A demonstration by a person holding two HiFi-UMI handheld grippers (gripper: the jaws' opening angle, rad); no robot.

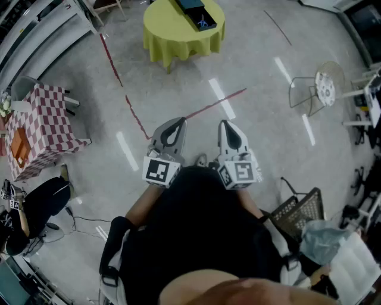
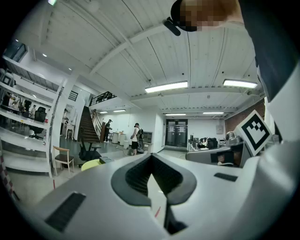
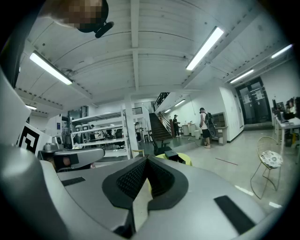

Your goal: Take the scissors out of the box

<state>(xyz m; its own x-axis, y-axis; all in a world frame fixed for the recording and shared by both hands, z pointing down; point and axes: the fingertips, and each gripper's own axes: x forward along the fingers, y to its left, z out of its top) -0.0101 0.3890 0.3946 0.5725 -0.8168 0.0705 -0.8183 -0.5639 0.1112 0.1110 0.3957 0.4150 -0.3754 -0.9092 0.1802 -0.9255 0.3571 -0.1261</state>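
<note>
Far ahead in the head view stands a round table with a yellow-green cloth [image 1: 178,33]. A dark box [image 1: 193,12] lies on it, with blue-handled scissors [image 1: 205,24] at its near end. My left gripper [image 1: 177,123] and right gripper [image 1: 225,125] are held side by side close to my body, well short of that table. Both point forward and are shut with nothing between their jaws. In the left gripper view the left gripper [image 2: 151,157] shows the yellow table [image 2: 91,164] small at the left. Past the right gripper [image 3: 146,159] are the yellow table [image 3: 185,159] and the box [image 3: 171,153].
A red-and-white checkered table [image 1: 41,128] stands at the left and a wire chair [image 1: 318,89] at the right. A red tape line [image 1: 128,101] crosses the floor. A black wire basket [image 1: 300,211] is beside me. A seated person [image 1: 30,208] is at lower left; people [image 2: 136,138] stand far off.
</note>
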